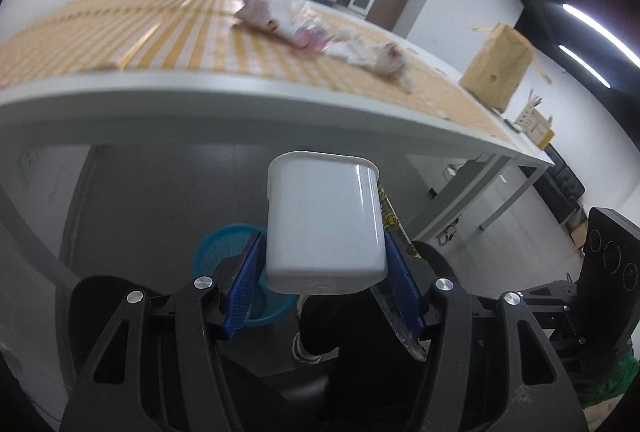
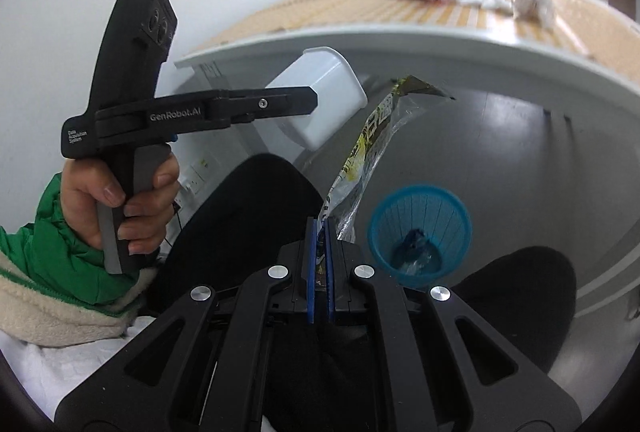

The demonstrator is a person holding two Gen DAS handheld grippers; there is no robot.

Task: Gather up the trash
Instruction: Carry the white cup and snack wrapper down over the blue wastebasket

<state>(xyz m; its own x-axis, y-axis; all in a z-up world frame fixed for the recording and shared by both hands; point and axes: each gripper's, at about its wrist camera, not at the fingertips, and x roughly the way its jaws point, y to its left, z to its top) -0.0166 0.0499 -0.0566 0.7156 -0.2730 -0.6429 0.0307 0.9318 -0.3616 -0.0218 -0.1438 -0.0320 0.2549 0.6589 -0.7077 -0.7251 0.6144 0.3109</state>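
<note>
My left gripper (image 1: pixel 322 264) is shut on a white plastic tub (image 1: pixel 322 220), its blue pads (image 1: pixel 248 272) pressed on both sides; the tub (image 2: pixel 320 100) also shows in the right wrist view, held below the table's edge. My right gripper (image 2: pixel 320 228) is shut on a clear wrapper with yellow and black print (image 2: pixel 372 148), which sticks up from the pads. A blue mesh bin (image 2: pixel 420 216) stands on the floor just right of that gripper, with dark and clear scraps at its bottom. The same bin (image 1: pixel 218 244) peeks out behind the left pad. Crumpled paper and wrappers (image 1: pixel 288 16) lie on the table.
The table (image 1: pixel 160 96) has a yellow checked cloth and a grey edge above both grippers. A brown paper bag (image 1: pixel 496 64) stands at its far right. A hand in a green sleeve (image 2: pixel 116 196) holds the left gripper's handle. Dark-trousered knees (image 2: pixel 248 216) flank the bin.
</note>
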